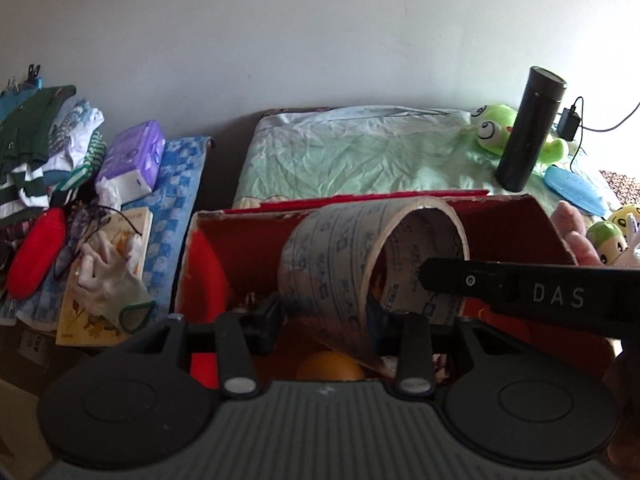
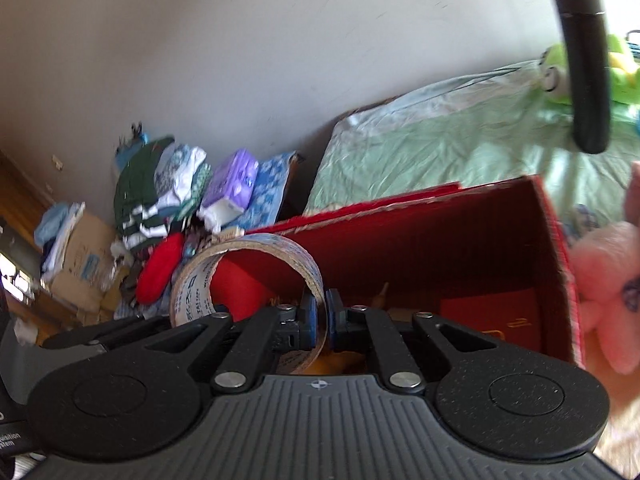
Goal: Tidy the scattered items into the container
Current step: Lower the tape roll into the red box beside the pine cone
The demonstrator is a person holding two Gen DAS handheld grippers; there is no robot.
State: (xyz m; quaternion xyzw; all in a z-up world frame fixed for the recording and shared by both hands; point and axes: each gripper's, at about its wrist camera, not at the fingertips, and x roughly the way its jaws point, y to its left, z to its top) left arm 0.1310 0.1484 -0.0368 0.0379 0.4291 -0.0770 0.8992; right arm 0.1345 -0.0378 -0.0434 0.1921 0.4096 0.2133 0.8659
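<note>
Right gripper: jaws clenched on the wall of the tape roll, one blue pad inside the ring, the other outside. Left gripper: jaws set on either side of the same tape roll, narrowly apart; cannot tell whether the pads press on it. Roll held tilted, open end toward the right, above the open red cardboard box, printed band worn and grey-blue. Below the roll, inside the box, an orange ball. Right gripper's black finger, lettered "DAS", reaching in from the right across the roll's opening. Just right of the box, a pink plush toy. Behind the box, a bed with a pale green sheet, a black flask upright on it, a green frog plush beside the flask. Left of the box, a blue checked cloth, a purple tissue pack, a red pouch, a white glove on a book, folded clothes stacked against the wall.
</note>
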